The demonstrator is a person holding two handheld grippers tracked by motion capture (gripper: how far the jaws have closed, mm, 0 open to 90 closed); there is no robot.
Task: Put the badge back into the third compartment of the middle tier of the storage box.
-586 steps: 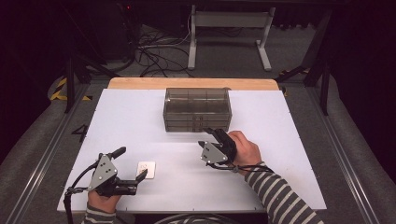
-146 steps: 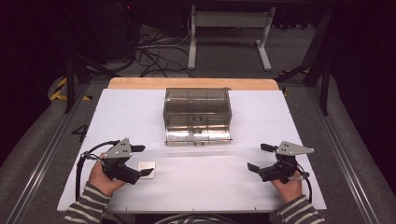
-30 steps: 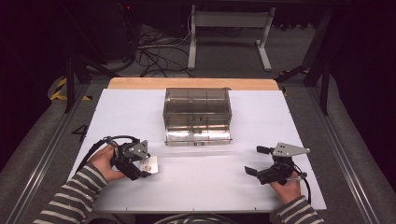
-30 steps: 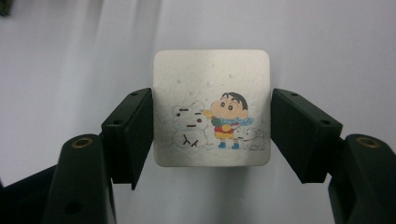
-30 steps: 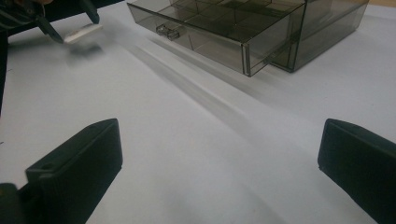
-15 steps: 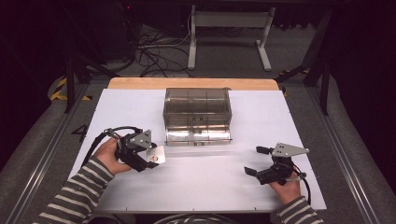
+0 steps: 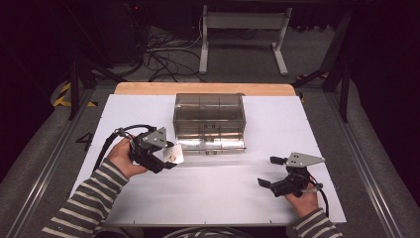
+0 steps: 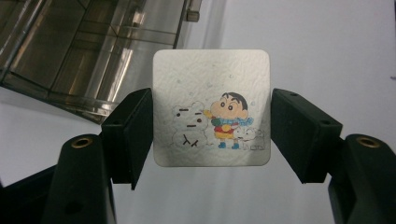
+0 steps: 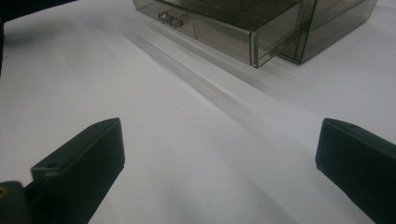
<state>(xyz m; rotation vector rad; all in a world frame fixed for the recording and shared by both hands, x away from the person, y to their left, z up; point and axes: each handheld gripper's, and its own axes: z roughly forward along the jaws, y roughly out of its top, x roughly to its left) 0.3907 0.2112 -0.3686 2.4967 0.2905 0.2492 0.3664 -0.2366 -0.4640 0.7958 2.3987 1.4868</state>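
A small white square card [image 8: 211,107] with a cartoon of a child and a snowman is held by its two side edges in my left gripper [image 8: 212,122], which is shut on it. In the high view this gripper [image 7: 171,156] holds the card [image 7: 174,154] above the table, just left of the open bottom drawer [image 7: 210,145] of a smoky clear drawer box [image 7: 209,115]. My right gripper [image 7: 270,171] rests at the front right of the table, open with nothing between its jaws. In the right gripper view [image 9: 219,154] it faces the pulled-out drawer [image 9: 233,28].
The white table top [image 7: 208,198] has free room across its front and middle. A wooden strip [image 7: 148,88] runs along the far edge. Cables [image 7: 158,49] and a metal stand [image 7: 242,29] lie on the floor beyond. A cable [image 7: 111,141] trails from the left gripper.
My left gripper has risen from the table with the card and moved right and forward, closer to the open drawer. The right gripper has stayed where it was.
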